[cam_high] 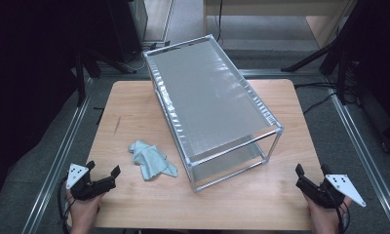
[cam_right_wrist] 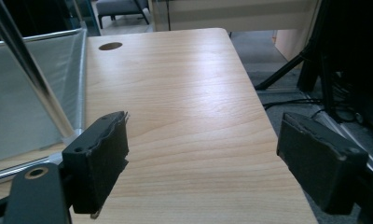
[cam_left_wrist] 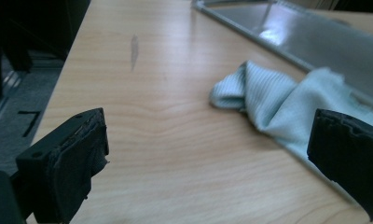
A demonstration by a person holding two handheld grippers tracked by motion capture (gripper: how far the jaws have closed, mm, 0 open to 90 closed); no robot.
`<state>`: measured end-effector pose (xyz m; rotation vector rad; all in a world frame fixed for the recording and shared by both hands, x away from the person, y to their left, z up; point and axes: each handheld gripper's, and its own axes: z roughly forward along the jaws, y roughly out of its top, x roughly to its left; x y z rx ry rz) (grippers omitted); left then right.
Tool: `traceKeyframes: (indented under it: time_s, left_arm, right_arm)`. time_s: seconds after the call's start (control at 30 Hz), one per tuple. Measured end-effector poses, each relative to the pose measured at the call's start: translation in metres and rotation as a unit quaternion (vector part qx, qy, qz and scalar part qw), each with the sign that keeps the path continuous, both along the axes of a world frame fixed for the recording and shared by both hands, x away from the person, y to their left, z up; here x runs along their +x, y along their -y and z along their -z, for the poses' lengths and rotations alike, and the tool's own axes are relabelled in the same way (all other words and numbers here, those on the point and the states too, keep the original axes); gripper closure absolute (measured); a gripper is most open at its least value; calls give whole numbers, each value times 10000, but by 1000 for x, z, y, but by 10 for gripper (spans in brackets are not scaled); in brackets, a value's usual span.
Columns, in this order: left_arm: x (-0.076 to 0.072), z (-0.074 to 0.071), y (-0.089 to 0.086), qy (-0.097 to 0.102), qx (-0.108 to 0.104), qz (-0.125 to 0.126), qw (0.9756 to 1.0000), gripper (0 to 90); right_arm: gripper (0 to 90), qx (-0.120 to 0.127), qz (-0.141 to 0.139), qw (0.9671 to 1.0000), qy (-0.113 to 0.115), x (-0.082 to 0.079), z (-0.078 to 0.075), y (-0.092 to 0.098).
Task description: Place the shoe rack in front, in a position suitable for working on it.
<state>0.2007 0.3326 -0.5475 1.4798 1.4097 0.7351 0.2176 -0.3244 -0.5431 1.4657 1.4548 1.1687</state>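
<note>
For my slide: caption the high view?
Both open claws, left and right, wait near a crumpled cloth and metal rack.

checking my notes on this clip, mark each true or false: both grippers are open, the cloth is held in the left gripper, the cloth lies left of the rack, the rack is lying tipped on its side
1. Both the left gripper and the right gripper are open: true.
2. The cloth is held in the left gripper: false, it lies loose on the table.
3. The cloth lies left of the rack: true.
4. The rack is tipped on its side: false, it stands upright.
</note>
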Motion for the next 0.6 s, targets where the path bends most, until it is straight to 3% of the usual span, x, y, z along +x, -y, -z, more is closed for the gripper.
traceKeyframes:
  time_s: [0.03,0.07,0.23,0.43,0.47,0.5,0.6]
  left_arm:
    - [0,0,0,0,0,0,10000,0]
    - [2,-6,6,116,-232,31,9997,0]
    - [11,-12,30,246,-122,115,9996,0]
    - [23,-11,52,99,62,381,9992,0]
    - [25,-11,55,55,46,425,9991,0]
    - [26,-13,61,-87,-88,497,9987,0]
    - [29,-14,71,-247,-37,490,9985,0]
  right_arm:
    - [171,0,0,10000,0,0,0,0]
    - [165,311,-43,9994,-143,0,0,2]
    - [162,623,27,9974,-367,-3,0,6]
    - [181,400,10,9985,-363,-2,0,2]
    - [192,165,-13,9992,-368,-2,0,-3]
    - [194,95,-37,9993,-372,-2,1,-5]
    - [193,36,-77,9992,-387,-3,1,-8]
